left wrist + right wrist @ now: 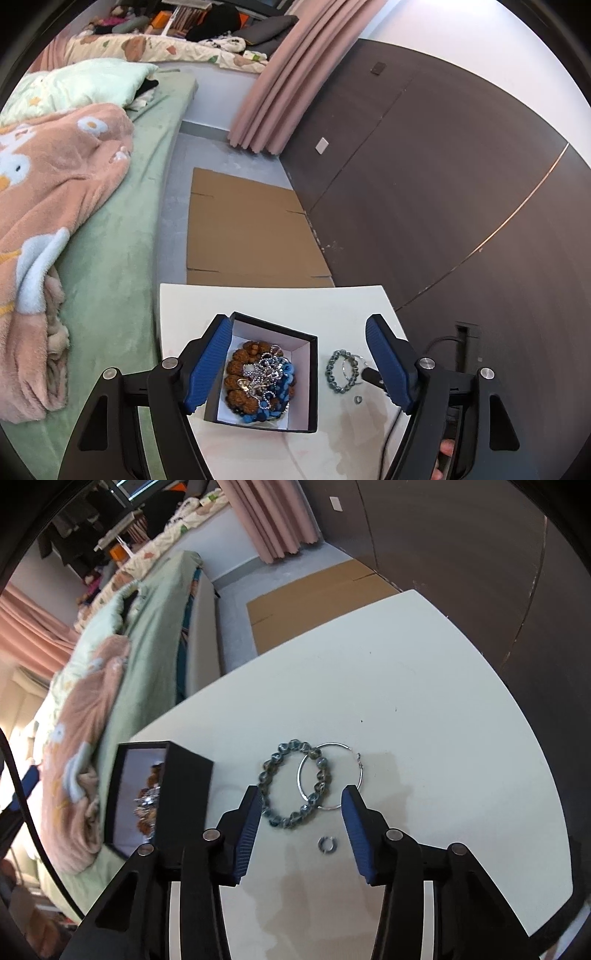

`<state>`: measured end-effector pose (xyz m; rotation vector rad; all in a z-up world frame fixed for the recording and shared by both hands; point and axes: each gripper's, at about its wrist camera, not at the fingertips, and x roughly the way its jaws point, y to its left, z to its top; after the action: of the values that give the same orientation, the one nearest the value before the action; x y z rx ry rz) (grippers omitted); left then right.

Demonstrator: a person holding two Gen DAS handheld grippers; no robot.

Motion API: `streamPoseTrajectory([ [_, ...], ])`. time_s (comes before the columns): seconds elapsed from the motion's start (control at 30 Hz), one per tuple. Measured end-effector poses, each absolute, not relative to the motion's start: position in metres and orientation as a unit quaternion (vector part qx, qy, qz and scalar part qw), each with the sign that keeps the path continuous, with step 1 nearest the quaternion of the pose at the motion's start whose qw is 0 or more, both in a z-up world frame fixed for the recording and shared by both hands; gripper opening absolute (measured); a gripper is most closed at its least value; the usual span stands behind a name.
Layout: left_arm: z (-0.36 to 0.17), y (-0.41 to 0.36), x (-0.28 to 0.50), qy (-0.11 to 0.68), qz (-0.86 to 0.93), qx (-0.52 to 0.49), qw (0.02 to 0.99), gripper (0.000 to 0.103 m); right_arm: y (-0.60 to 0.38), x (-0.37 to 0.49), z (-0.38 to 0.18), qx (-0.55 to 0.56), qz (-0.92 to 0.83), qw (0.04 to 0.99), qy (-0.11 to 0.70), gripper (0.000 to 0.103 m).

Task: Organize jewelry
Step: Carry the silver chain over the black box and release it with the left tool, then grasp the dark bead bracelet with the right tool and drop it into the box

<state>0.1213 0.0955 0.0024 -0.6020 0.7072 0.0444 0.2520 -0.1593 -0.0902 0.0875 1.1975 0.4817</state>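
Note:
A black jewelry box (313, 384) with a white lining stands on the white table (258, 299). It holds a tangle of brown beads, blue beads and silver chain (258, 376). My left gripper (298, 319) hangs open above the box, nothing between its fingers. Right of the box lie a grey-blue bead bracelet (272, 765), a thin silver hoop (332, 744) overlapping it, and a small silver ring (325, 845). My right gripper (301, 792) is open just above the bracelet and hoop, its pads clear of them. The same box (184, 794) is at its left.
A bed with a green sheet (122, 229) and a pink blanket (55, 177) runs along the table's left side. Flat cardboard (243, 229) lies on the floor beyond the table. A dark panelled wall (461, 192) and a pink curtain (288, 81) stand behind. A black cable (391, 424) crosses the table's near right.

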Motion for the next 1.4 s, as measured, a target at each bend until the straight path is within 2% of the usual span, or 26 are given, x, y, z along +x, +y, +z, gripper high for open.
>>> streamPoseTrajectory([
  [0.2, -0.002, 0.103, 0.12, 0.346, 0.025, -0.3, 0.889, 0.076, -0.145, 0.262, -0.11, 0.01, 0.207, 0.794, 0.572, 0.034],
  [0.27, -0.004, 0.103, 0.12, 0.349, 0.026, -0.3, 0.887, 0.076, -0.141, 0.264, -0.119, -0.012, 0.195, 0.793, 0.577, 0.025],
  [0.3, -0.005, 0.103, 0.12, 0.35, 0.026, -0.299, 0.887, 0.076, -0.141, 0.263, -0.117, -0.025, 0.188, 0.802, 0.566, 0.013],
  [0.33, -0.005, 0.103, 0.12, 0.351, 0.027, -0.297, 0.888, 0.076, -0.139, 0.263, -0.118, -0.037, 0.184, 0.801, 0.569, 0.011],
  [0.43, -0.008, 0.102, 0.121, 0.36, 0.03, -0.288, 0.887, 0.076, -0.148, 0.263, -0.109, -0.007, 0.195, 0.797, 0.572, 0.011],
  [0.77, -0.016, 0.097, 0.125, 0.377, 0.034, -0.274, 0.884, 0.076, -0.156, 0.235, -0.033, 0.029, 0.249, 0.825, 0.506, 0.011],
  [1.0, -0.018, 0.1, 0.122, 0.378, 0.042, -0.272, 0.884, 0.076, -0.128, 0.209, 0.02, 0.075, 0.361, 0.81, 0.456, 0.011],
  [1.03, -0.018, 0.1, 0.122, 0.378, 0.043, -0.273, 0.884, 0.076, -0.124, 0.204, 0.027, 0.076, 0.375, 0.808, 0.448, 0.016],
  [1.07, -0.018, 0.1, 0.122, 0.378, 0.044, -0.273, 0.884, 0.076, -0.119, 0.201, 0.031, 0.07, 0.378, 0.805, 0.451, 0.027],
  [1.1, -0.018, 0.101, 0.122, 0.378, 0.044, -0.273, 0.884, 0.076, -0.115, 0.2, 0.031, 0.065, 0.379, 0.801, 0.459, 0.061],
  [1.13, -0.018, 0.101, 0.122, 0.378, 0.043, -0.274, 0.884, 0.076, -0.114, 0.199, 0.032, 0.06, 0.376, 0.803, 0.459, 0.073],
  [1.23, -0.018, 0.099, 0.123, 0.38, 0.04, -0.27, 0.884, 0.076, -0.124, 0.193, 0.03, 0.041, 0.351, 0.828, 0.436, 0.073],
  [1.4, -0.018, 0.086, 0.128, 0.384, 0.028, -0.264, 0.884, 0.076, -0.159, 0.205, 0.0, 0.061, 0.312, 0.823, 0.472, 0.073],
])
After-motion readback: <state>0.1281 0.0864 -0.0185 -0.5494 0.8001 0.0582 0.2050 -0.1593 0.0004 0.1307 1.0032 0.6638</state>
